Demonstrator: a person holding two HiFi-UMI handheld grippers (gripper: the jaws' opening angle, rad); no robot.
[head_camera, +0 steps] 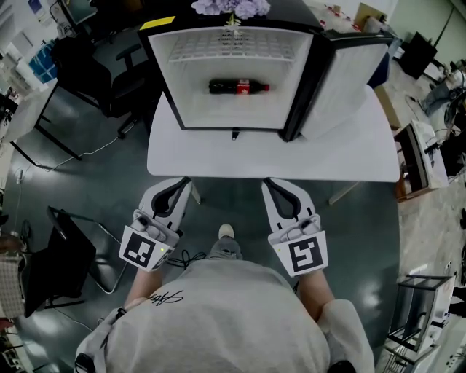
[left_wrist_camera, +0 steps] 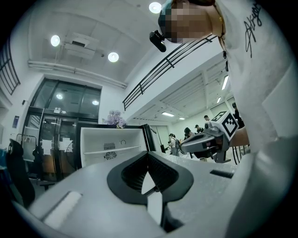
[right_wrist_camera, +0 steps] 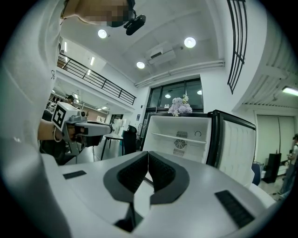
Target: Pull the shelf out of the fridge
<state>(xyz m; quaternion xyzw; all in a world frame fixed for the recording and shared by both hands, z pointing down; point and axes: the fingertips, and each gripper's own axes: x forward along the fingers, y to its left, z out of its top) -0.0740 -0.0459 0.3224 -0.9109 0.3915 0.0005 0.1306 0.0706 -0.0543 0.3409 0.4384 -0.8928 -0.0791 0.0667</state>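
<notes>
A small fridge [head_camera: 233, 73] stands open on a white table [head_camera: 211, 156], its door [head_camera: 349, 87] swung out to the right. The white grid shelf [head_camera: 233, 48] sits in the upper part of the cabinet, and a cola bottle [head_camera: 239, 87] lies below it. In both gripper views the shelf [left_wrist_camera: 111, 149] [right_wrist_camera: 179, 137] shows as a thin white ledge. My left gripper [head_camera: 183, 182] and right gripper [head_camera: 271, 182] are side by side in front of the table's near edge, well short of the fridge. The left gripper [left_wrist_camera: 148, 156] and the right gripper [right_wrist_camera: 148, 156] are each shut on nothing.
Purple flowers [head_camera: 231, 7] stand on top of the fridge. A black office chair [head_camera: 109, 73] is at the left of the table and a dark folding chair [head_camera: 62, 266] at the lower left. A wire rack [head_camera: 422, 306] stands at the right. People stand far off [left_wrist_camera: 174, 142].
</notes>
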